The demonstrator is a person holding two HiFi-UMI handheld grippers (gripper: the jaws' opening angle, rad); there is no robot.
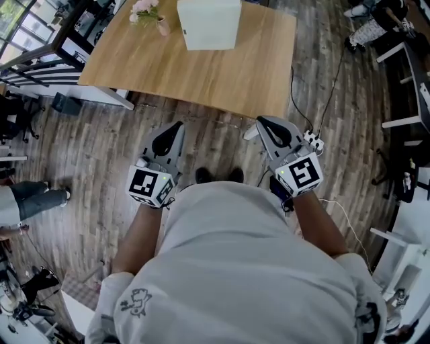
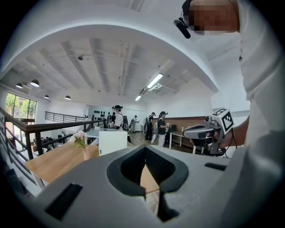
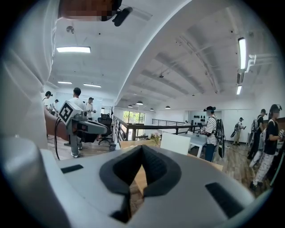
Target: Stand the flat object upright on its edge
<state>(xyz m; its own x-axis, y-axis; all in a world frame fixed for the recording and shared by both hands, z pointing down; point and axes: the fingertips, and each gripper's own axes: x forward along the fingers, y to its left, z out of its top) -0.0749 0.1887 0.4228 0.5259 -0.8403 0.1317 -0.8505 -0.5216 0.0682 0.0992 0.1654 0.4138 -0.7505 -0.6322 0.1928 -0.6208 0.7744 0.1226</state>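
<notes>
Head view: the person stands on the plank floor (image 1: 87, 154), short of a wooden surface (image 1: 222, 74). The left tool (image 1: 176, 129) and right tool (image 1: 262, 124) are held level in front of the body, side by side and pointing toward that surface. Each tool's own view shows its jaws pressed together with nothing between them, so both are empty.

The only candidate for the task's thing is the white box-like block (image 1: 208, 27). It sits toward the far side of the surface, just beside a small vase of pink flowers (image 1: 151, 13) and well apart from both tools. From this angle it is hard to tell whether it lies on a broad face or already stands.

It looks rigid, with crisp corners and smooth, plain faces. I would guess it is light, perhaps hollow, and rather slippery against hard pads. Its broad faces look too wide for one pair of jaws. The likely hold is one tool on a thin edge or corner, tipping it up, while the other steadies the opposite side. The vase nearby could be knocked.
</notes>
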